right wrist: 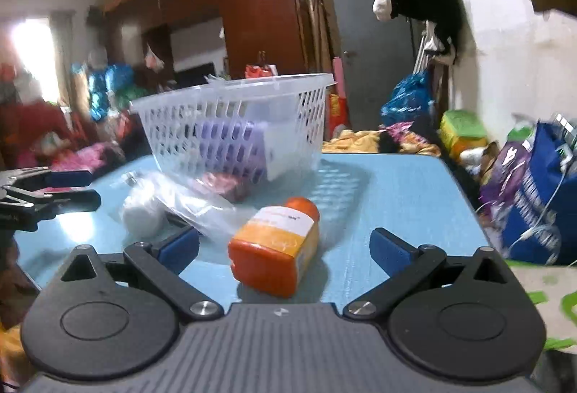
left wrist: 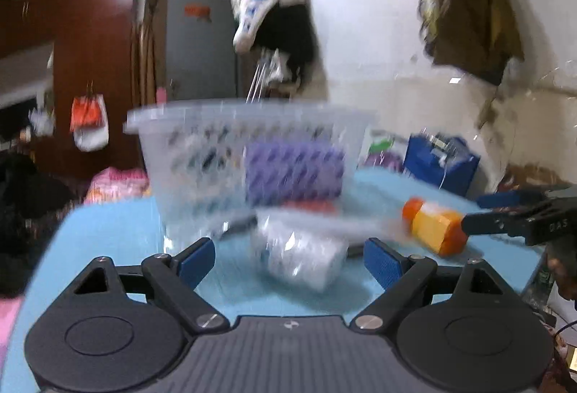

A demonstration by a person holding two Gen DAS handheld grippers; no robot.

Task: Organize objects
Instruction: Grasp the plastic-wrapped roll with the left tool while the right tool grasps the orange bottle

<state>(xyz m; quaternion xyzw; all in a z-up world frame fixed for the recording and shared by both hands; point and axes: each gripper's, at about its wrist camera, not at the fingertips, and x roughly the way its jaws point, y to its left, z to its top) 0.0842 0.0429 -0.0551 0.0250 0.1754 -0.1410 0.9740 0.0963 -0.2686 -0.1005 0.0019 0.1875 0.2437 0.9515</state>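
Note:
A white slotted basket [right wrist: 234,126] stands on the blue table [right wrist: 396,198] with a purple box [right wrist: 230,144] and a white box [right wrist: 285,151] inside. An orange bottle [right wrist: 276,248] lies on its side in front of it, between the wide-open jaws of my right gripper [right wrist: 285,248], and the pads do not touch it. To its left lies a white roll in a clear bag [right wrist: 144,212]. In the blurred left wrist view my left gripper [left wrist: 290,261] is open, with that bagged roll [left wrist: 303,256] just ahead between its fingers. The basket [left wrist: 245,155] is behind it and the bottle [left wrist: 434,225] to the right.
Each gripper shows in the other's view: the left gripper [right wrist: 92,190] at the left edge, the right gripper [left wrist: 487,212] at the right. A red-pink packet [right wrist: 223,185] lies at the basket's foot. A blue bag [right wrist: 541,198] and clutter crowd the table's right side.

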